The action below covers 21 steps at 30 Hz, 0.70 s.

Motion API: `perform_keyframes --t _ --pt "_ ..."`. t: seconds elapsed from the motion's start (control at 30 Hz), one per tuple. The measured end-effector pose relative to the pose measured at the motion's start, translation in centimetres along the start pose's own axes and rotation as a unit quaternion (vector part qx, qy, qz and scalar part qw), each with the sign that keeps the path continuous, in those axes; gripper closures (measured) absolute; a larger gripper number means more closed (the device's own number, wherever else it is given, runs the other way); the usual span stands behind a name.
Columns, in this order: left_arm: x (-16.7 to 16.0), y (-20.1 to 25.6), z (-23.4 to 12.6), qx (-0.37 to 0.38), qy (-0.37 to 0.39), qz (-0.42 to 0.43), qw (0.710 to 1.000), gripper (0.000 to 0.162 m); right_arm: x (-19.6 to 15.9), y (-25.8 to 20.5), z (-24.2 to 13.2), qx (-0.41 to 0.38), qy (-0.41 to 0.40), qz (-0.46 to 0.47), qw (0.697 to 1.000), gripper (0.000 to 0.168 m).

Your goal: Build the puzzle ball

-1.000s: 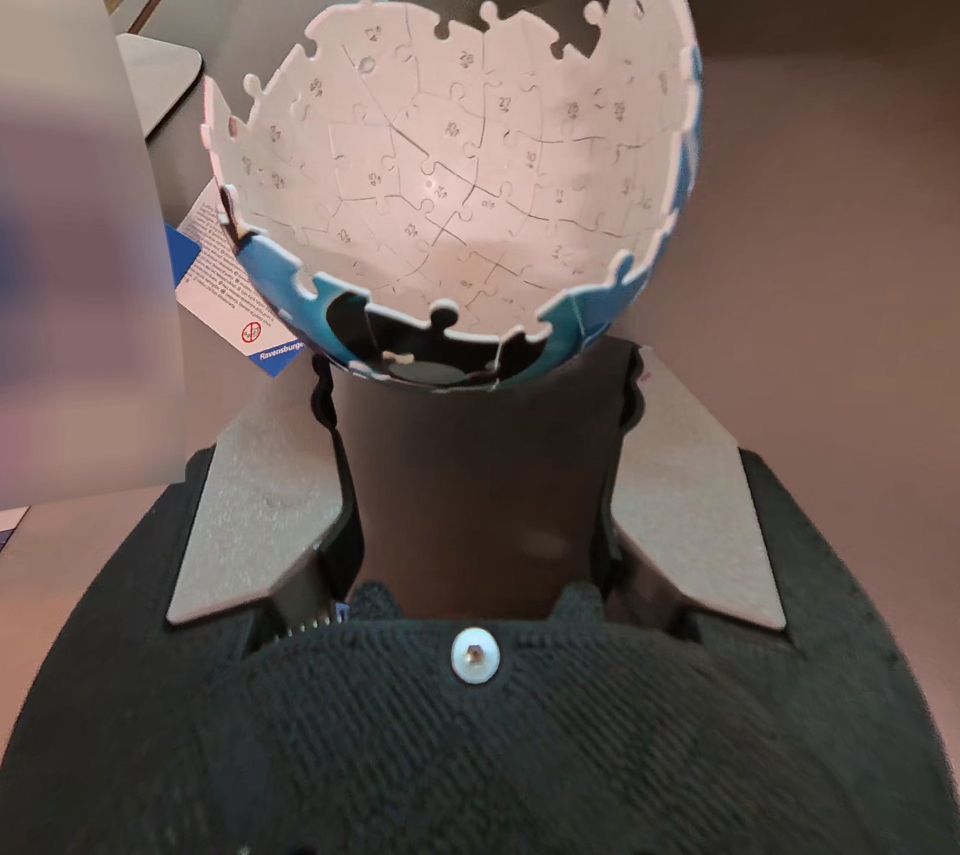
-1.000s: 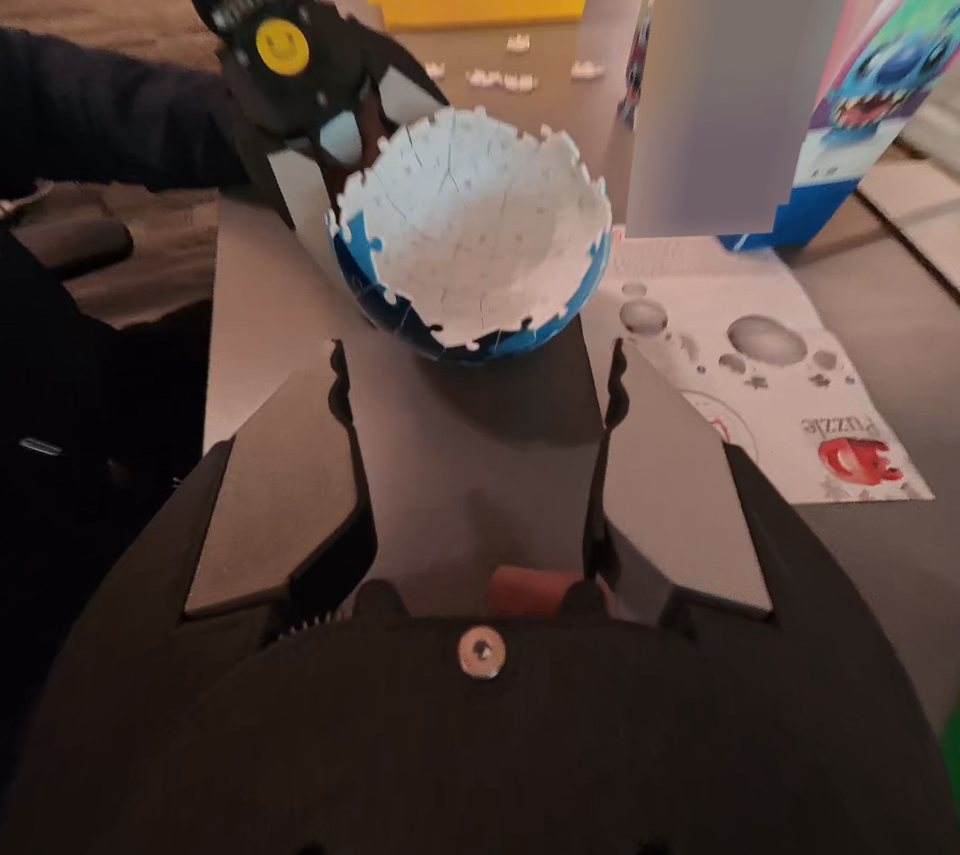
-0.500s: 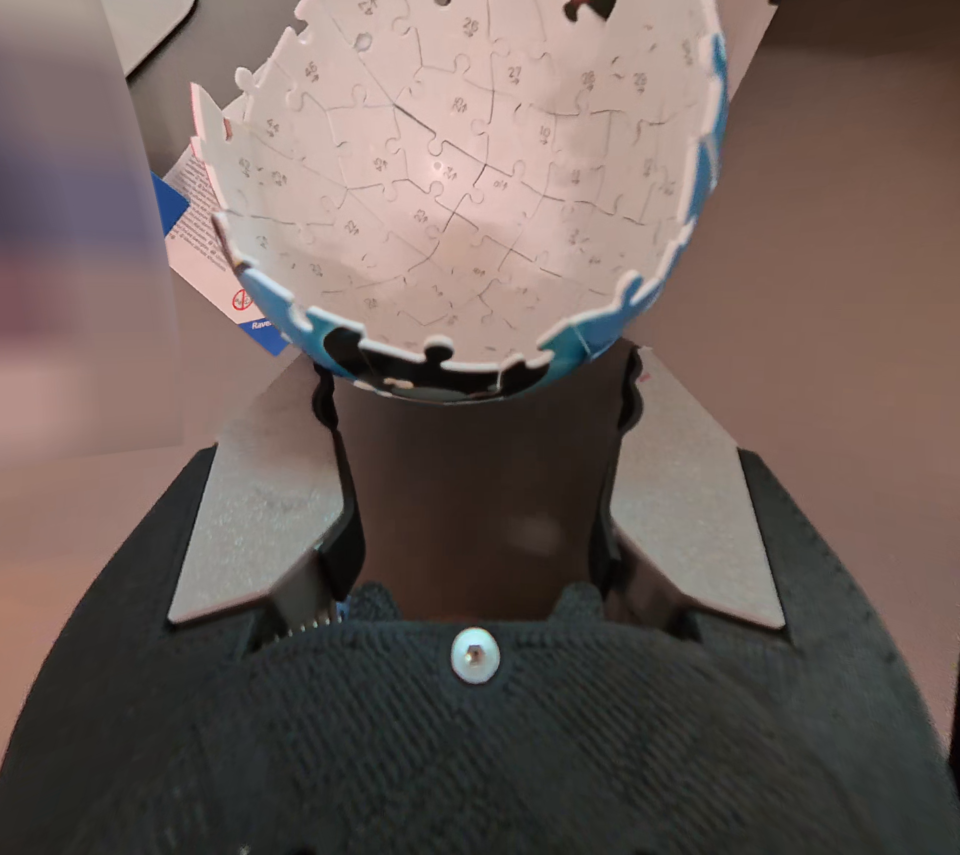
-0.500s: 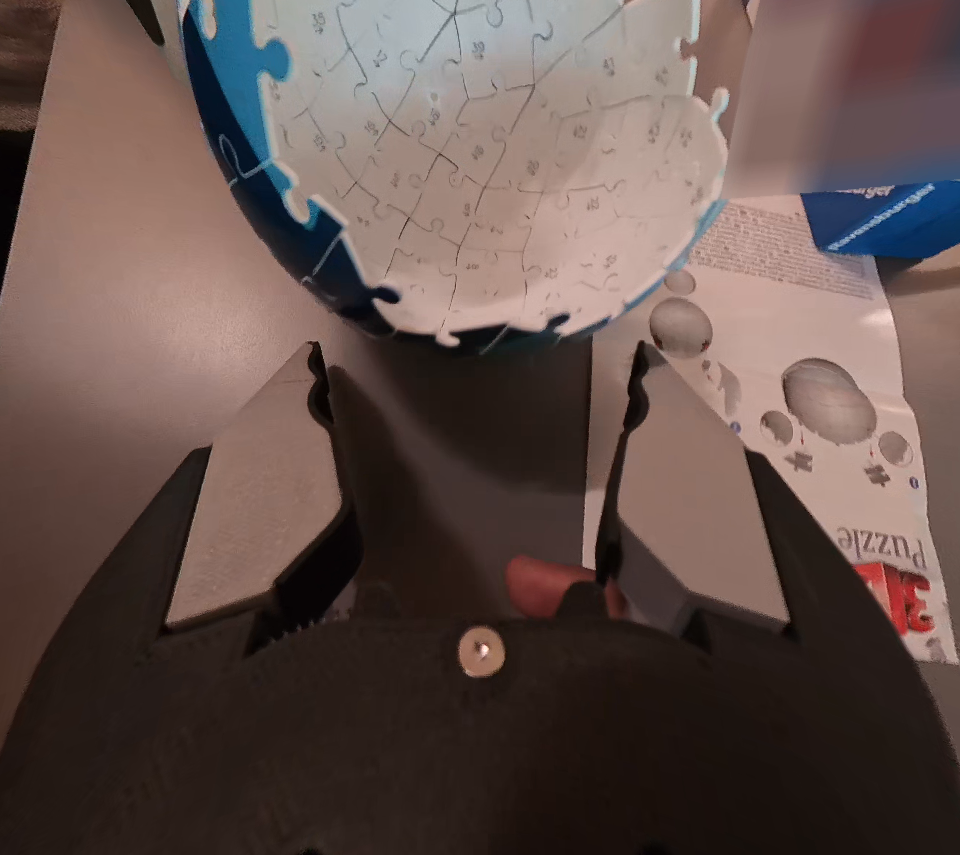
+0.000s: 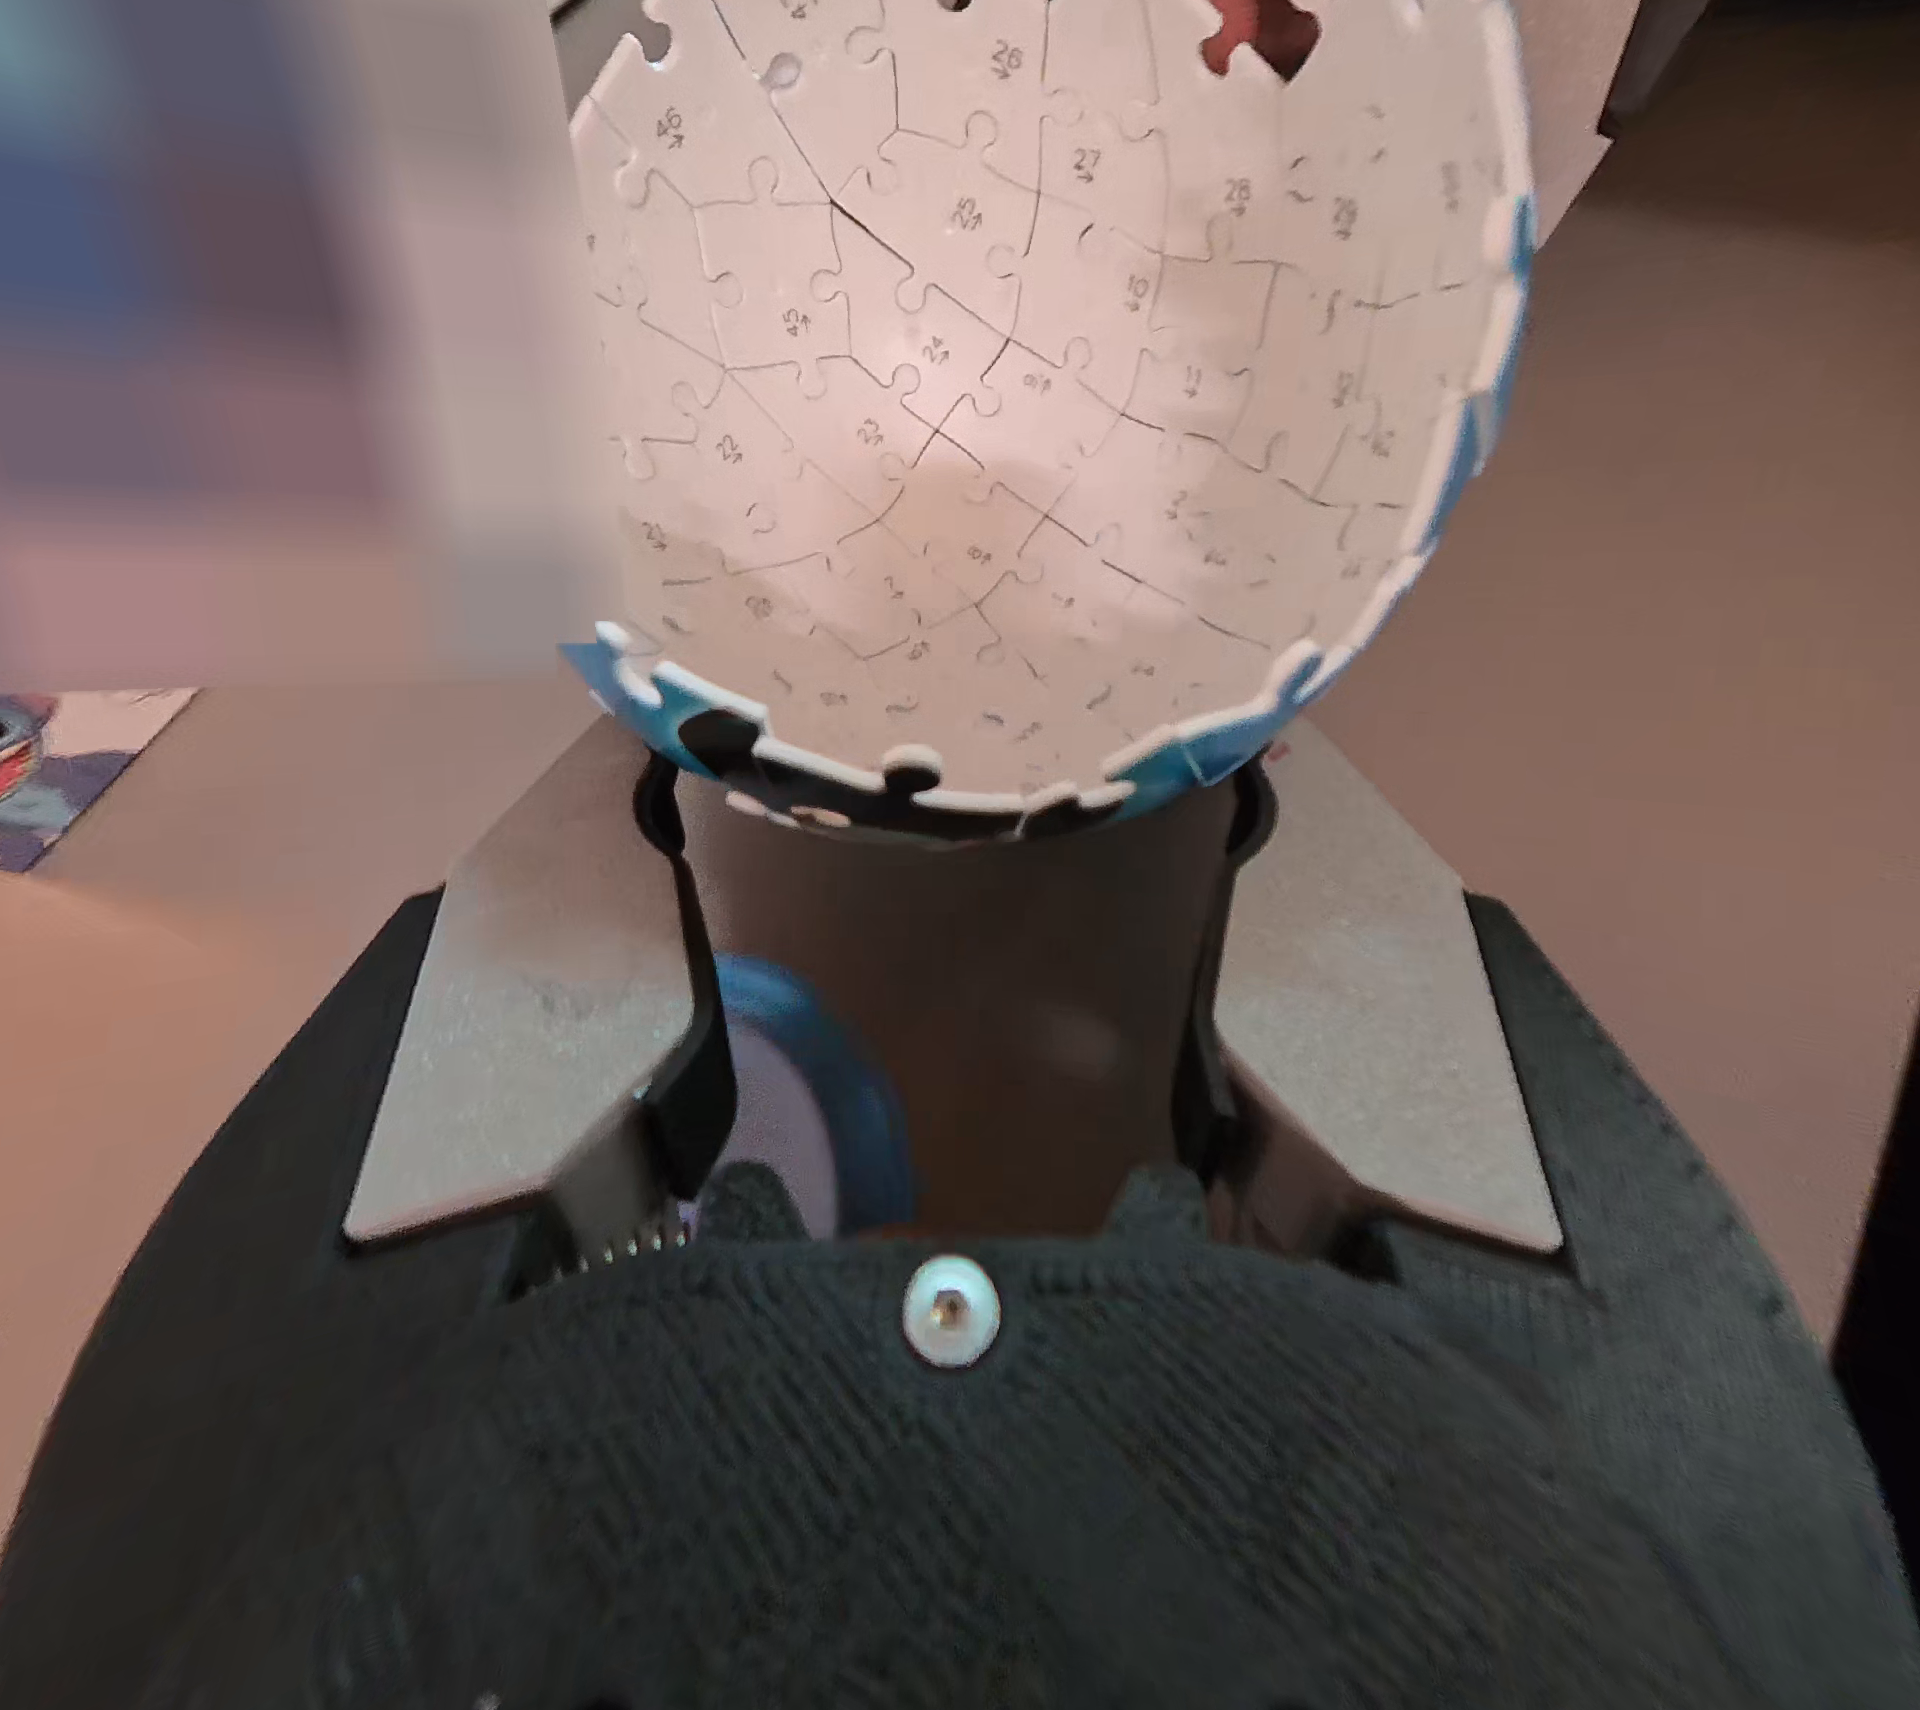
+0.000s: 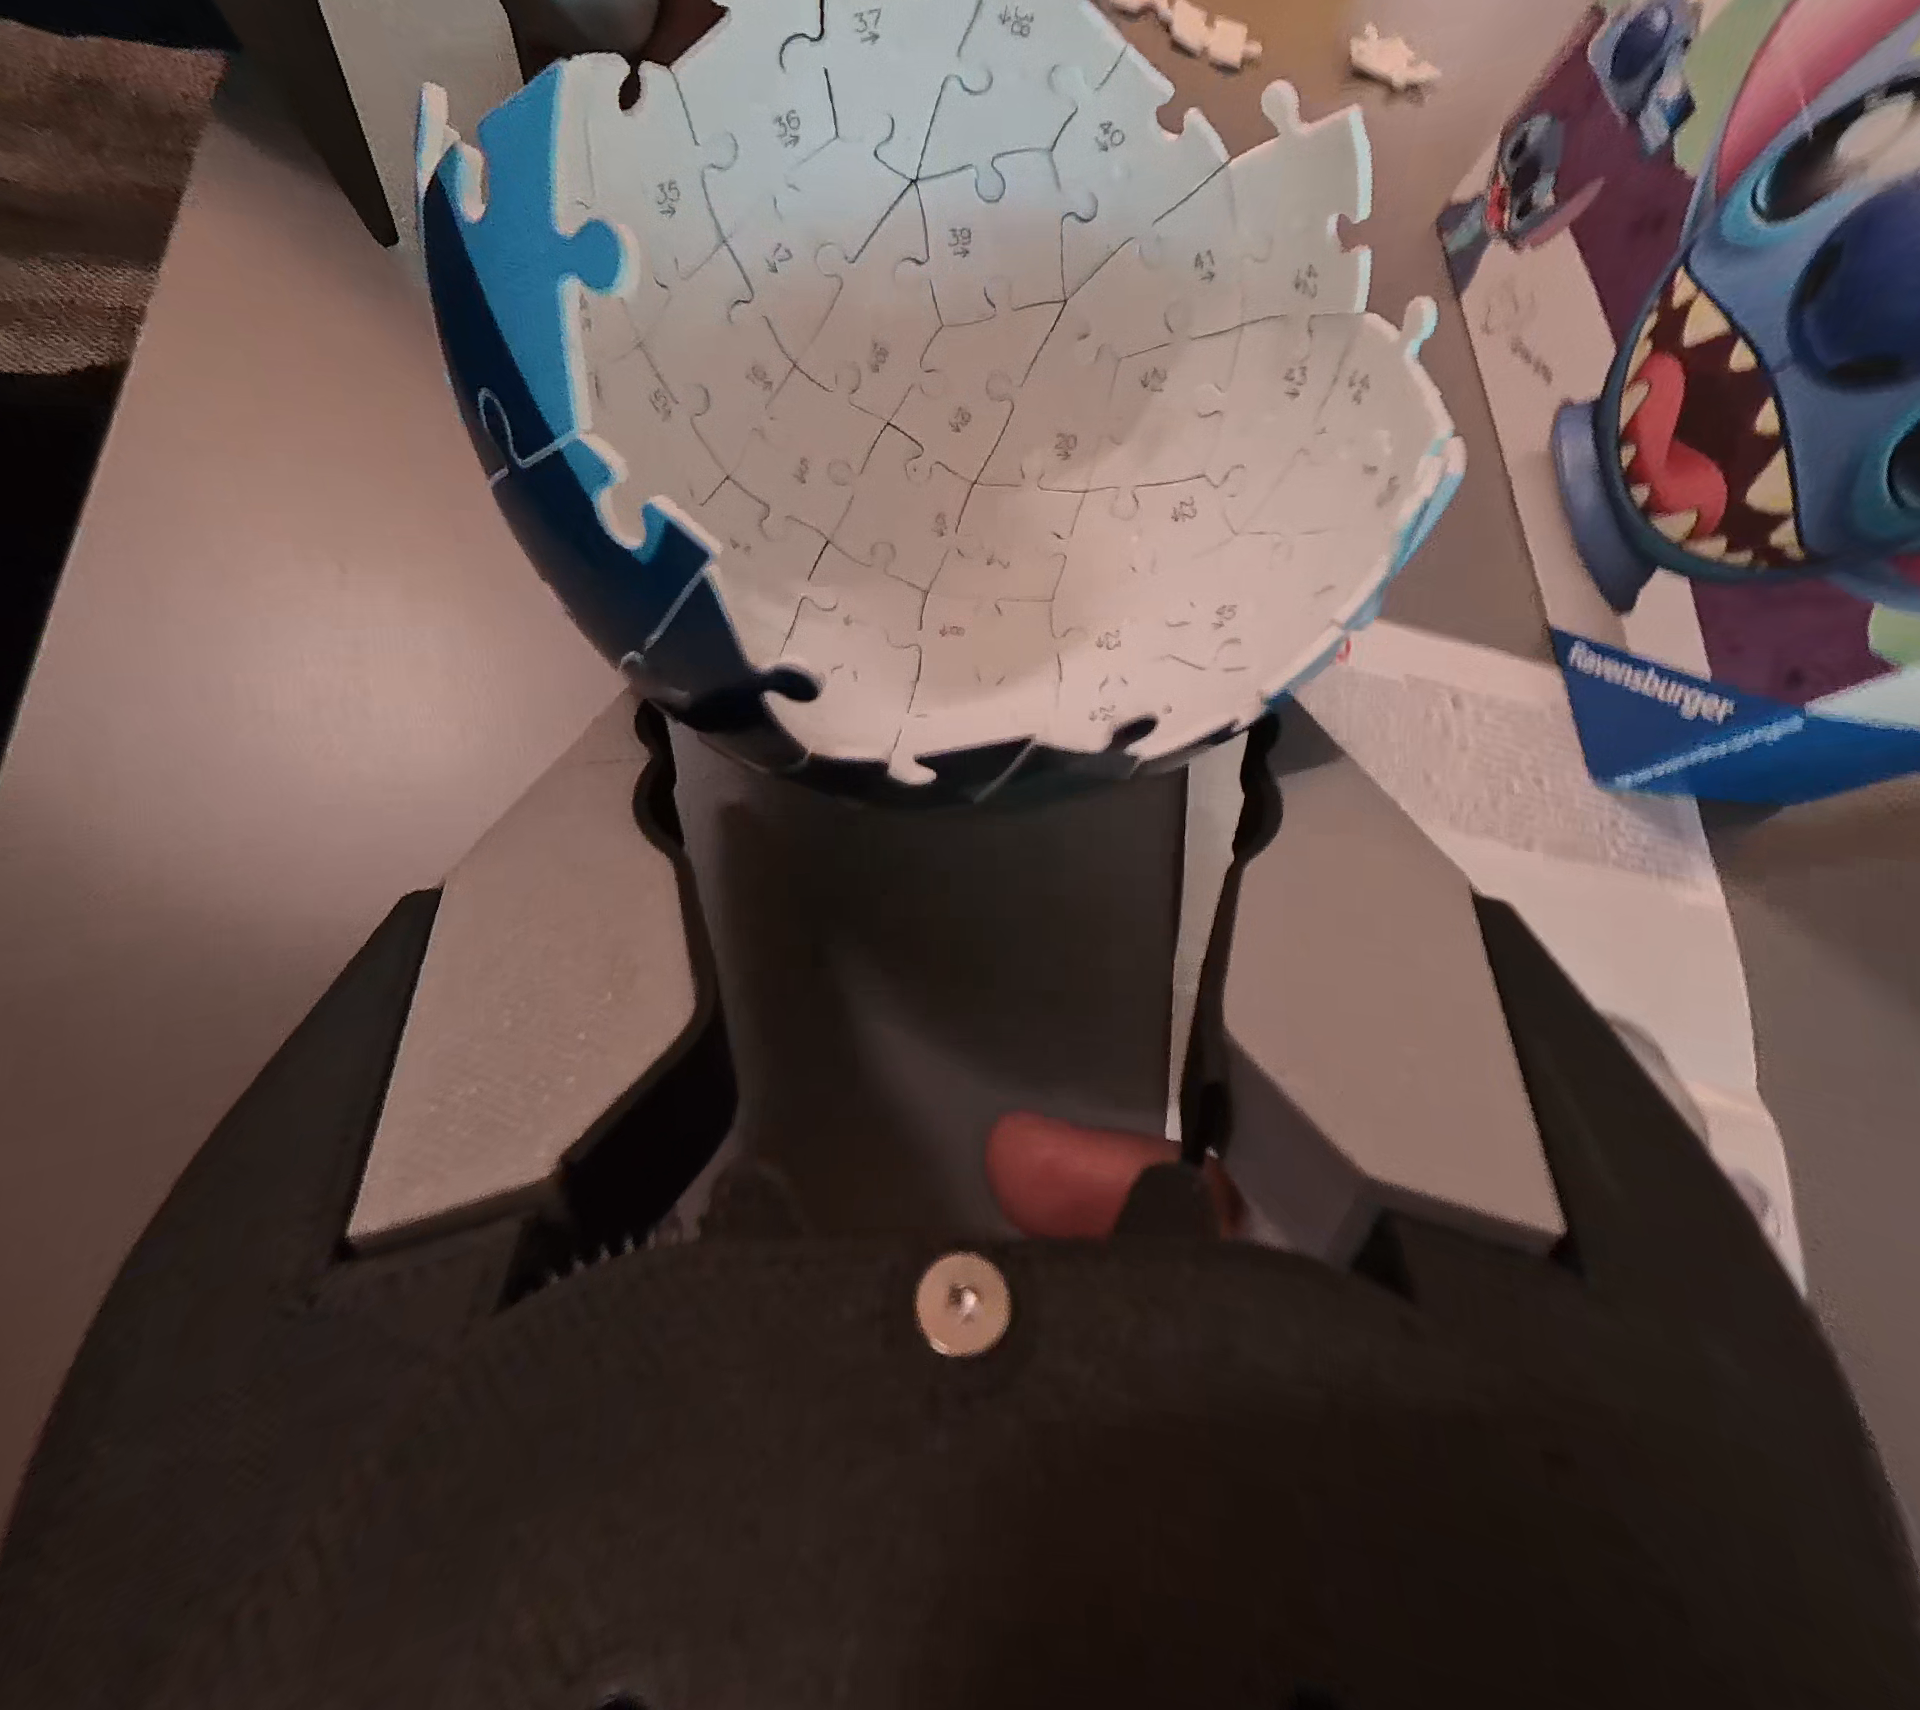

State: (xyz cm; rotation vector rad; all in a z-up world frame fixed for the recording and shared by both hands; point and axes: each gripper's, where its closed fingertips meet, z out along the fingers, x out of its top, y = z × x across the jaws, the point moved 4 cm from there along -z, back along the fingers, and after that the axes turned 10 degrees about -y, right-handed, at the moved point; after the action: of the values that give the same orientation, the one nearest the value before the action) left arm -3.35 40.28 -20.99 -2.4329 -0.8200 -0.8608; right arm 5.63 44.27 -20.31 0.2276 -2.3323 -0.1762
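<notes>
Between our two grippers sits the half-built puzzle ball (image 6: 997,413), a jagged-rimmed bowl, blue outside, its matte white inside printed with small numbers. Left gripper (image 5: 951,813) and right gripper (image 6: 951,756) gape wide, holding nothing, beside the printed puzzle box (image 6: 1704,372).

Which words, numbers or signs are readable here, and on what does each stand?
I do not copy writing; these bear it.
Half-built blue puzzle ball, white inside: small printed numbers with arrows.
Blue cardboard picture box: white brand word, lower edge.
White paper leaflet: fine print, too blurred.
</notes>
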Motion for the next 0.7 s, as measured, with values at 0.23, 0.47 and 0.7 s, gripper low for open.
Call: perform_keyframes --t 0.23,0.47,0.7 --pt "-3.0 -3.8 -6.0 0.074 -0.011 -0.009 0.997 0.056 7.0 0.5 3.6 0.012 0.031 -0.050 0.998 0.059" --pt "-6.7 -5.9 -9.2 0.103 -0.002 -0.056 0.993 0.056 11.4 0.2 7.7 0.052 0.054 -0.070 0.995 0.057" --pt "-8.7 -4.9 -8.6 0.094 -0.003 -0.073 0.993 0.056 10.5 -1.0 9.2 0.075 0.035 -0.079 0.993 0.059"
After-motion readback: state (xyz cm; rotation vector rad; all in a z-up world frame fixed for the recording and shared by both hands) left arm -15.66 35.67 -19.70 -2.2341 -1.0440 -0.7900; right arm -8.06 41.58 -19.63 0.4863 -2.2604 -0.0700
